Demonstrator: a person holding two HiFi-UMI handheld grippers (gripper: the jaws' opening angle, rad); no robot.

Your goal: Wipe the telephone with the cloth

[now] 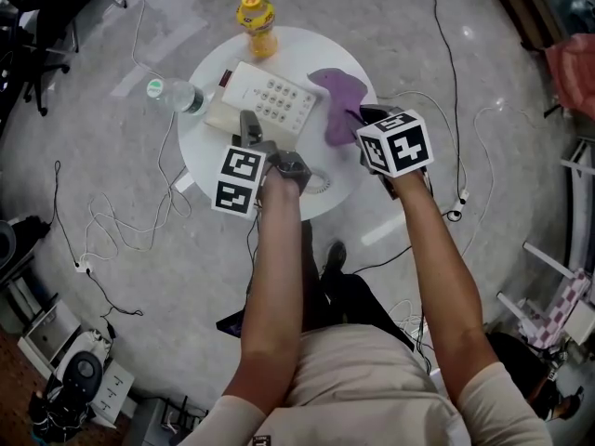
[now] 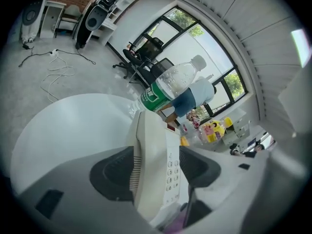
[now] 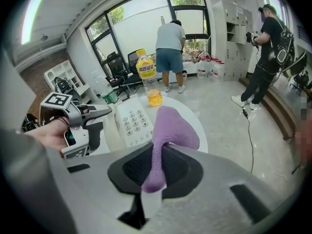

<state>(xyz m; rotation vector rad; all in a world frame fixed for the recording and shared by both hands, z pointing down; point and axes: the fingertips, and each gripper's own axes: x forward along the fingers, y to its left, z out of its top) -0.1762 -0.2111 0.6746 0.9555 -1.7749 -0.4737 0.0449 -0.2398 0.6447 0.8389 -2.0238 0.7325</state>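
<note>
A white push-button telephone [image 1: 270, 96] lies on the round white table [image 1: 200, 151]. My left gripper [image 1: 253, 130] is at its near end. In the left gripper view the telephone [image 2: 153, 150] stands edge-on between the jaws of that gripper [image 2: 156, 172], which is open, its pads close along both sides. My right gripper [image 1: 358, 117] is shut on a purple cloth [image 1: 337, 91] that hangs over the table's right side, just right of the telephone. In the right gripper view the cloth [image 3: 170, 126] rises out of the gripper [image 3: 156, 167], with the telephone [image 3: 132, 120] and the left gripper [image 3: 90, 121] to its left.
A yellow drink bottle [image 1: 256, 24] stands at the table's far edge and a clear water bottle [image 1: 175, 94] lies at its left. The phone's coiled cord [image 1: 321, 182] hangs at the near edge. Cables [image 1: 112, 230] trail over the floor. Two people [image 3: 170, 52] [image 3: 270, 48] stand farther off.
</note>
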